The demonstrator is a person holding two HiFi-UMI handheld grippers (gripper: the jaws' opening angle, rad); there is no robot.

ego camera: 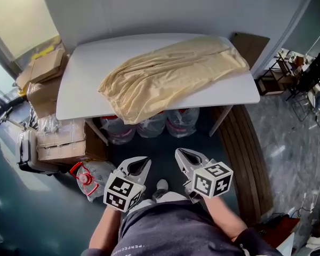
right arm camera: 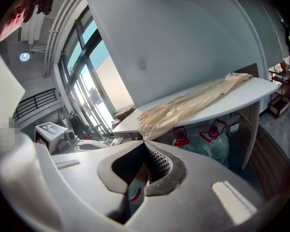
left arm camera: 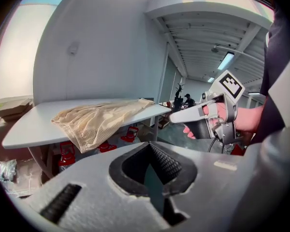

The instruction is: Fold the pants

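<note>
Two grippers, both mine, both empty. The left gripper (ego camera: 141,163) and right gripper (ego camera: 182,154) hang side by side close to my waist. Each gripper view shows my fingers pressed together with nothing between them. They're well apart from the table, with bare floor between.

Next out are clear water jugs (ego camera: 149,126) with red handles, under the white table (ego camera: 80,84). Cardboard boxes (ego camera: 42,73) are stacked off its left end.

On the tabletop lie the pants (ego camera: 170,76): pale yellow, thin, rumpled, running diagonally. The narrow end is far right near the back wall. The wide bunched end is at the front, lapping slightly over the table's near edge. I can't tell which end is the waist. Folding looks not yet begun.

Likely trouble:
- My fingers are shut, so reaching in without spreading them first would shove the cloth instead of pinching it.
- The front end already overhangs, so a tug toward me could slide the whole garment off the slick top onto the jugs.
- The fabric is bunched in layers, so a shallow pinch may catch only the top layer and the fold comes out skewed.
- If the two grips are uneven, the legs could twist.
</note>
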